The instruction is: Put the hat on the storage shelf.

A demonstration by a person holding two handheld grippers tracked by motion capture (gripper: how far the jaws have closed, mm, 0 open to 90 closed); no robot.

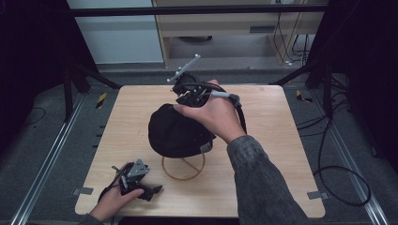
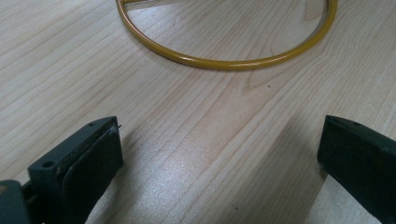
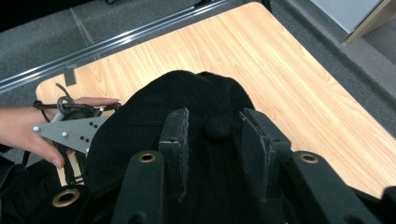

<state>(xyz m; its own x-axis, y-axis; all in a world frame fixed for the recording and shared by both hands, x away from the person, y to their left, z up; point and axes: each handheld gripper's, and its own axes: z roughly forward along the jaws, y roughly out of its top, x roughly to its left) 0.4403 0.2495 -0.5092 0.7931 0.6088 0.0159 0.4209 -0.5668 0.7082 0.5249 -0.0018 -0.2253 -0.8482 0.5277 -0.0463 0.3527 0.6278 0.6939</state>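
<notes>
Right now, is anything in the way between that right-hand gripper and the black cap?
Nothing visible. The right gripper is already at the black cap on its yellow wire stand, jaws slightly apart on either side of the top button, not pressing it.

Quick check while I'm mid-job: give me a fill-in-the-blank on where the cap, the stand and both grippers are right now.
1. The black fabric cap sits on a ____ wire stand.
2. The right gripper has its fingers either side of the cap's top ____.
3. The left gripper has its fingers spread over the bare ____ table.

Missing words: yellow; button; wooden
</notes>
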